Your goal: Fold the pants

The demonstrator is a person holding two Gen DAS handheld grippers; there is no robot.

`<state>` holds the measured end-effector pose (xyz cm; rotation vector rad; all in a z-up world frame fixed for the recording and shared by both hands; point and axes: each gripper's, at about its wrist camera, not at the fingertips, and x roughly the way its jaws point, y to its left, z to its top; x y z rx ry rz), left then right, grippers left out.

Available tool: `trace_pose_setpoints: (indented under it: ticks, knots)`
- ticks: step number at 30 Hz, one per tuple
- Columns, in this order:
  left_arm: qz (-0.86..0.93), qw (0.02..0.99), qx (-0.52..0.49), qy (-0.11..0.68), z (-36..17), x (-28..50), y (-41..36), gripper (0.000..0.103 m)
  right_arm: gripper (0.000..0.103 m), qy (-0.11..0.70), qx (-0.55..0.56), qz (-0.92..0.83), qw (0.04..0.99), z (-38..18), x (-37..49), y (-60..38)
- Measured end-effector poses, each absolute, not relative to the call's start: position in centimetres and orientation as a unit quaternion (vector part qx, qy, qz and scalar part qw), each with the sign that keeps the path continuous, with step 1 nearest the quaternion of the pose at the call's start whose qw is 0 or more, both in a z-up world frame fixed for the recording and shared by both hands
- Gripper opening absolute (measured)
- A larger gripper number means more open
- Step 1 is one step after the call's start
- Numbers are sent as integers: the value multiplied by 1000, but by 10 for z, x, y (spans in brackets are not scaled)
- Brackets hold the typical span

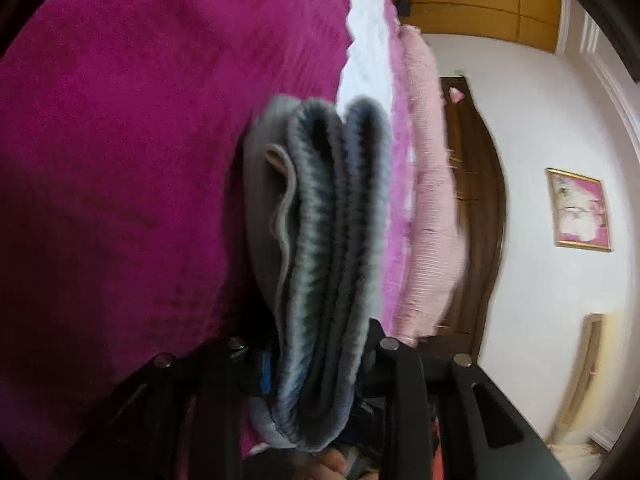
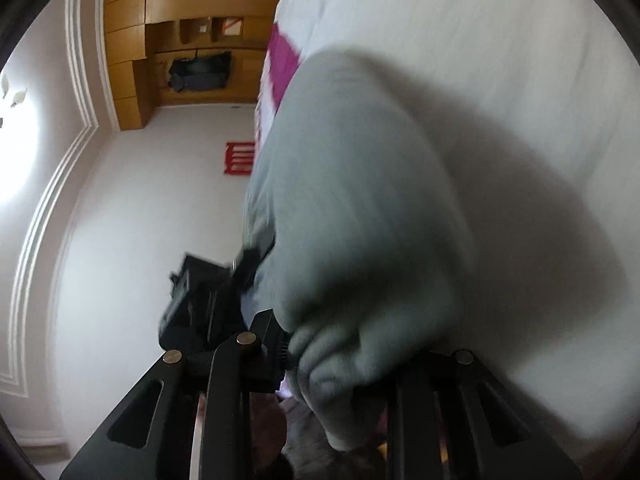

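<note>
Magenta bedspread (image 1: 120, 160) and a white sheet (image 2: 500, 60) cover the bed where the work happens. Left gripper (image 1: 316, 360) is narrowed on the ribbed waistband of the grey pants (image 1: 320, 220) — several layers are bunched between its jaws, probably so that the stack does not slide apart. Right gripper (image 2: 344, 364) also pinches a thick fold of the same pants (image 2: 352, 200), which hang just over the sheet. Both cameras are rolled sideways. Further out I see a pink pillow (image 1: 428, 208), wooden cupboards (image 2: 132, 40), a brown door (image 1: 476, 200) and a framed picture (image 1: 580, 212) on the white wall.
</note>
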<state>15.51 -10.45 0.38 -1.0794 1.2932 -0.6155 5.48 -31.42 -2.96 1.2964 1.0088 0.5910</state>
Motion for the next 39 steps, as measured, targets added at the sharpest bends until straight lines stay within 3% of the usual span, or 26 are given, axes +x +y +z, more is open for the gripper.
trace_pose_setpoints:
  ticks: [3,4,5,8,10,13,14,16,19,21,23,26,31,35,39]
  knots:
    - [-257,660,-424,564,30,154,-84,27,50,473,570,280,610,-29,44,-256]
    - [-251,670,-411,565,39,148,-72,27,62,491,550,294,608,-28,43,-239]
    - [-243,681,-401,563,49,142,-58,27,65,518,502,310,618,-24,41,-221]
    - [-218,715,-371,551,64,125,-8,30,69,547,358,297,696,-3,14,-204]
    - [-199,751,-330,535,65,123,22,41,71,541,265,283,746,14,-8,-200]
    - [-158,794,-255,529,64,115,49,47,72,502,132,240,821,35,-31,-189]
    - [-191,793,-270,512,68,104,59,50,72,492,112,228,833,37,-30,-185]
    - [-256,770,-328,484,72,86,68,68,72,450,69,189,870,42,-31,-175]
    - [-243,747,-383,486,63,87,66,71,72,391,10,167,905,48,-37,-160]
    - [-216,742,-371,515,56,98,56,68,72,388,-3,172,906,47,-36,-153]
    - [-220,728,-375,529,51,99,57,59,72,391,-4,178,903,42,-32,-158]
    - [-203,735,-368,532,57,95,59,27,72,397,-24,171,901,36,-38,-163]
    - [-196,732,-402,514,75,79,55,22,72,341,-68,152,925,52,-43,-155]
    - [-167,720,-427,521,78,74,57,22,80,272,-128,161,940,62,-54,-131]
    - [-113,692,-465,541,77,72,62,23,80,282,-151,164,933,49,-39,-113]
